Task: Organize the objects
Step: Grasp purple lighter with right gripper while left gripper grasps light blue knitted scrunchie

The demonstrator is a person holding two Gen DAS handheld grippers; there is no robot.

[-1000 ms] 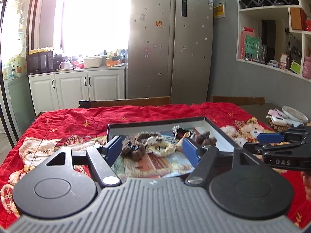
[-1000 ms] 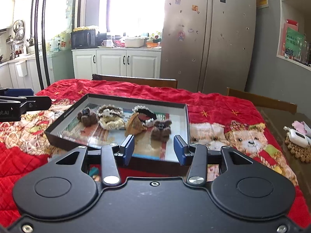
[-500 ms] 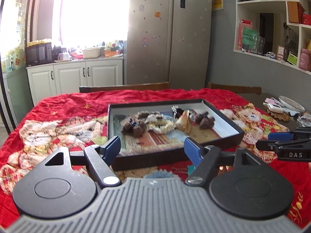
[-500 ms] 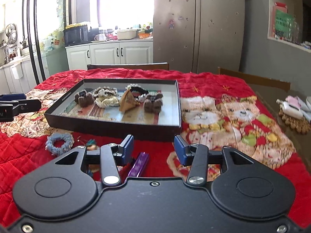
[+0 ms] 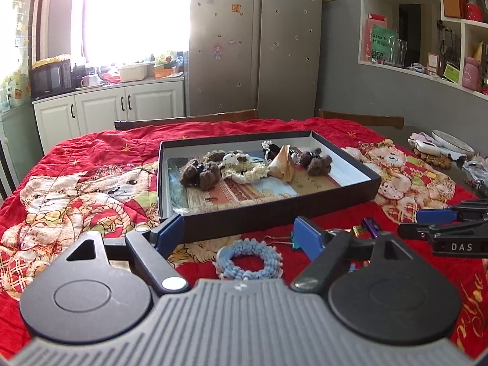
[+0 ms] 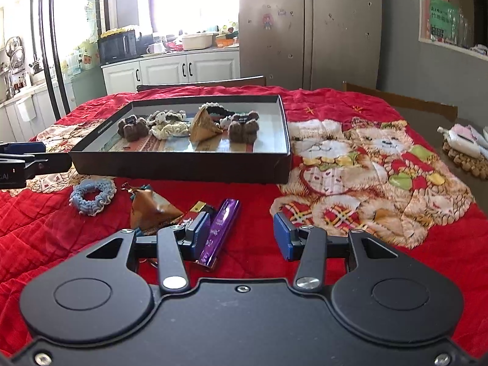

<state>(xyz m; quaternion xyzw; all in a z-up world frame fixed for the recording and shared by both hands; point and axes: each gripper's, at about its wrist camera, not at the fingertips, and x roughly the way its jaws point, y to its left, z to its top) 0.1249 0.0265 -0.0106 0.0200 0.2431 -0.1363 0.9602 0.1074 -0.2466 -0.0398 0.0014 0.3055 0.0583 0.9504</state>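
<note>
Scrunchie (image 5: 248, 259), blue and knitted, lies on the red cloth (image 5: 91, 140) between the fingers of the left gripper (image 5: 241, 233), whose jaws have just been opening and touch nothing; the right gripper (image 6: 242, 233) stands half apart and empty, the purple stick (image 6: 219, 228) just inside its left finger. Several knitted pieces and one brown pouch (image 6: 204, 126) already sit in the black tray (image 6: 183, 167) at twelve o'clock. Scrunchie, stick, second pouch (image 6: 152, 209) and binder clip (image 5: 279, 239) remain outside, and I judge the tray's near wall must be cleared.

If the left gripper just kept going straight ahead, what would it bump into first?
Most likely the blue scrunchie, which lies on the red cloth right between the open fingers of the left gripper. Just behind it stands the black tray. Depth is hard to judge.
</note>
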